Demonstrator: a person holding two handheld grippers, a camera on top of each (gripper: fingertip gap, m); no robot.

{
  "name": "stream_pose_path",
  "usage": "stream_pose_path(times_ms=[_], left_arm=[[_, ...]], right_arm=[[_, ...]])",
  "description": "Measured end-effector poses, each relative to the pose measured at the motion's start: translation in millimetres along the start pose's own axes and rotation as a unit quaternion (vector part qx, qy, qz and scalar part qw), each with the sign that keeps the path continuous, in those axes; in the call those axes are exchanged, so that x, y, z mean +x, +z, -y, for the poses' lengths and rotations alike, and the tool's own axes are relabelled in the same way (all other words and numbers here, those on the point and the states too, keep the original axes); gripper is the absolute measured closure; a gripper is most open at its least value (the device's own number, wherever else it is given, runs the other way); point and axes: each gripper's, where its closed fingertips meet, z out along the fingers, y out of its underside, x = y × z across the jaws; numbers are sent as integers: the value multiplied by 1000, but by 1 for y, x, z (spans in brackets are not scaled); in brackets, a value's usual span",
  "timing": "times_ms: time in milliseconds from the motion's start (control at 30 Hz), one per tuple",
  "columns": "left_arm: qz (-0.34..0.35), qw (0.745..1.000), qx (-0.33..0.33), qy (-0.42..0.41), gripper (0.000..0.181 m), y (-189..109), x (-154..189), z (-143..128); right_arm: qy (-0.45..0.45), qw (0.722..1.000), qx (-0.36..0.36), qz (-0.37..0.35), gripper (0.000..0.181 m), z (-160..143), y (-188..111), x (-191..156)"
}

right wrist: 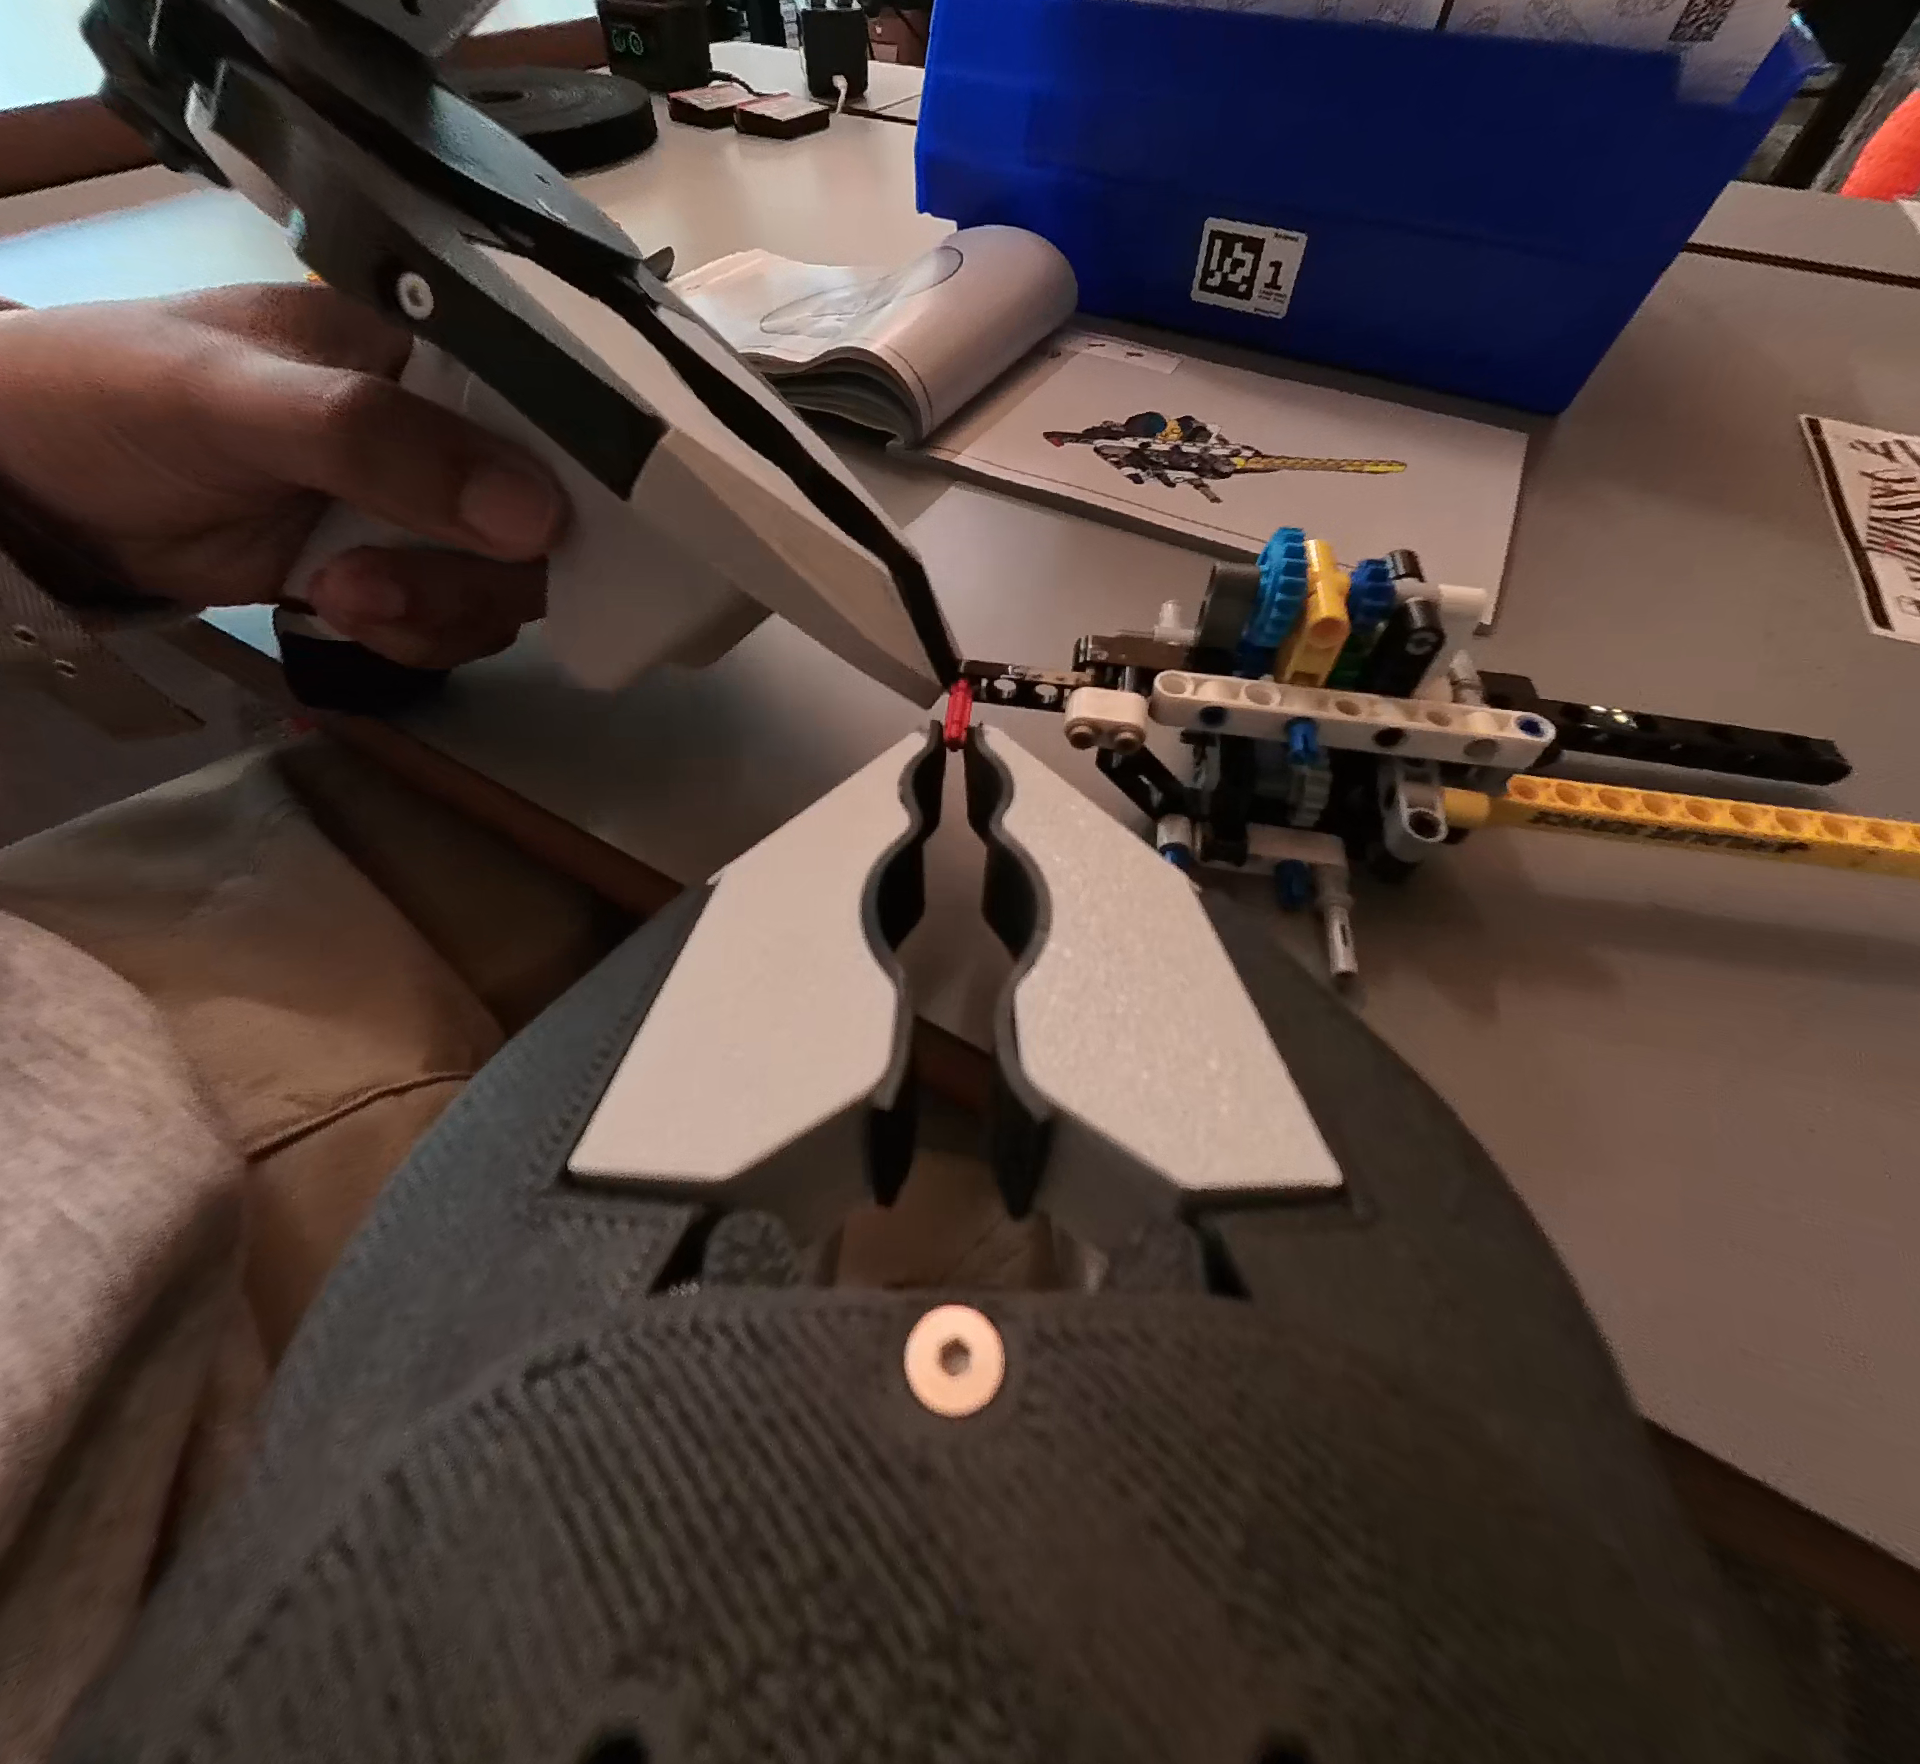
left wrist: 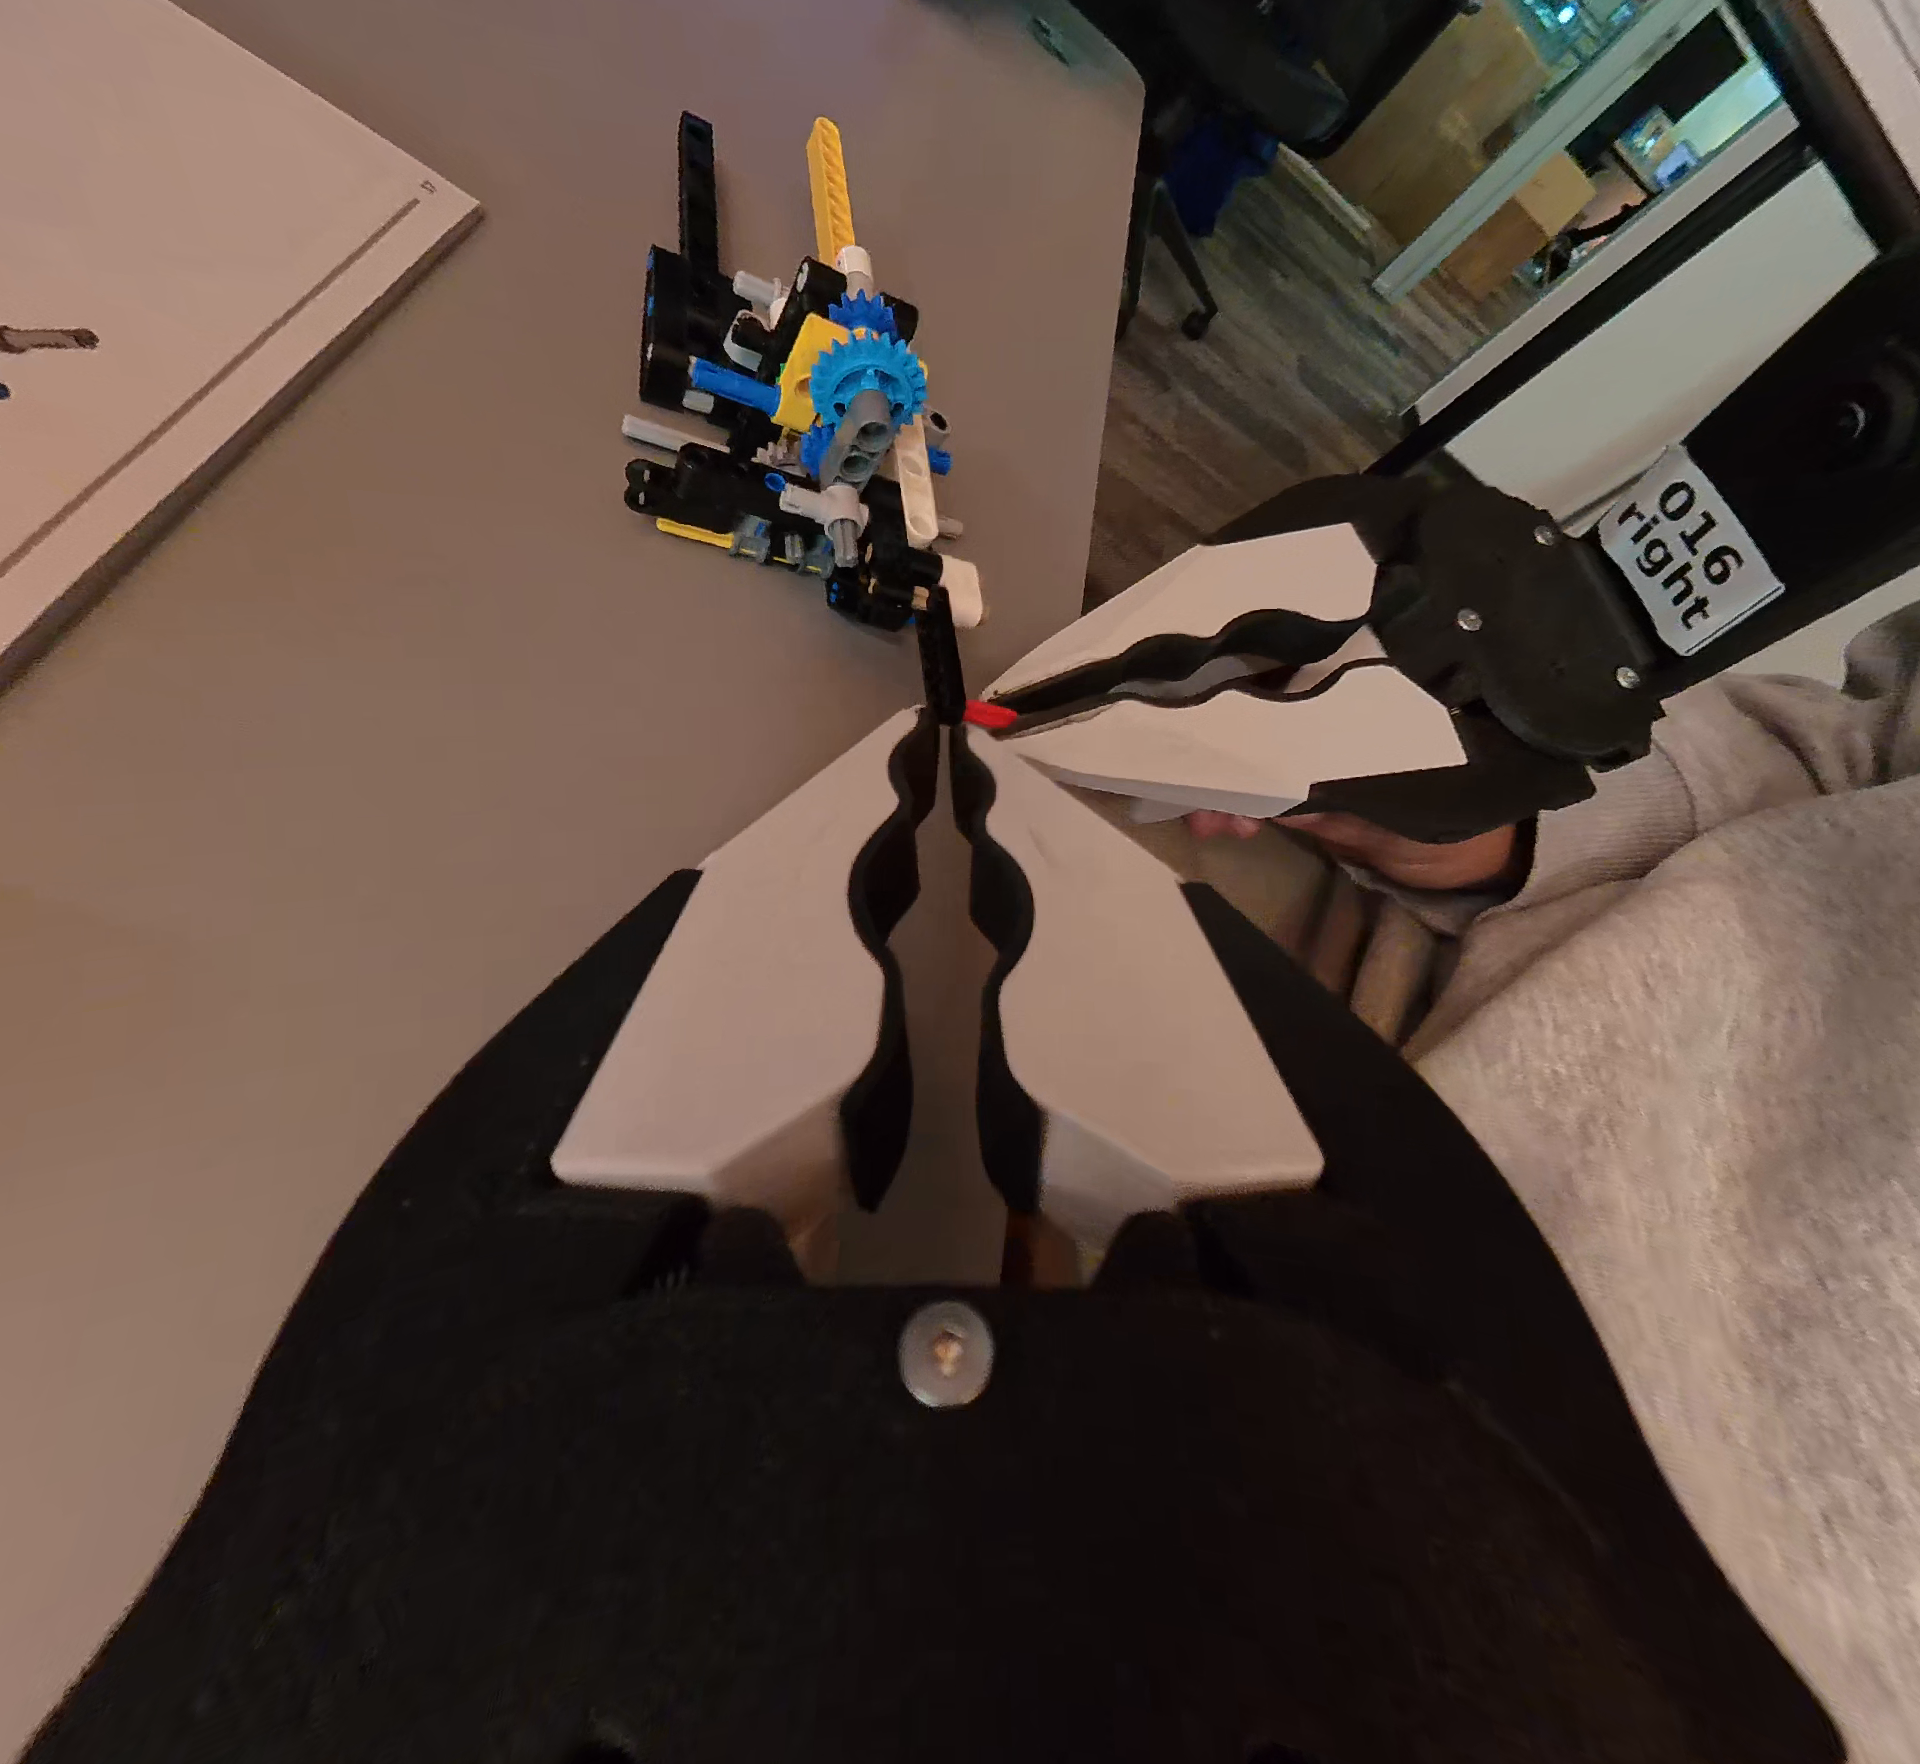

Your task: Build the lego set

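left gripper [left wrist: 940, 727] clamped on end of black beam [right wrist: 1023, 688] jutting from lego model [right wrist: 1340, 727], steadying it at table [left wrist: 468, 779] edge. right gripper [right wrist: 958, 740] pinching red pin [right wrist: 958, 708], tip against beam end hole, likely for insertion.

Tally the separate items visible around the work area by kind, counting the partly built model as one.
Grippers: 2 (left gripper, right gripper)
Red pins: 1 (red pin, in the right gripper's tips)
Lego assemblies: 1 (model, its black beam pinched by the left gripper)
Instruction booklets: 1 (booklet, open)
Blue bins: 1 (blue bin)
Total: 6
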Motion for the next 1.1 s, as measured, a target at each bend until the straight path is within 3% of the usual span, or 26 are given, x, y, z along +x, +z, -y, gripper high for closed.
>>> stream_pose_path(times_ms=[233, 333, 467, 733, 833, 967, 1100], left_arm=[[1, 999, -11, 30, 177, -1, 1, -1], [-26, 999, 0, -47, 170, -1, -1, 1], [-90, 972, 25, -214, 155, -3, -6, 8], [-115, 957, 1, -265, 171, 1, -5, 5], [-127, 952, -4, -278, 168, 0, -3, 7], [-145, 944, -17, -297, 149, 0, 1, 6], [-130, 945, -34, -300, 155, 4, -2, 1]], right_arm=[[5, 1000, -1, 7, 179, 1, 0, 0], [5, 1000, -1, 8, 179, 1, 0, 0], [-4, 1000, -2, 4, 179, 1, 0, 0], [-11, 1000, 0, 1, 179, 2, 0, 1], [-9, 1000, 1, 2, 179, 2, 0, 2], [-6, 1000, 3, 3, 179, 2, 0, 2], [-4, 1000, 7, 4, 179, 4, 0, 3]])
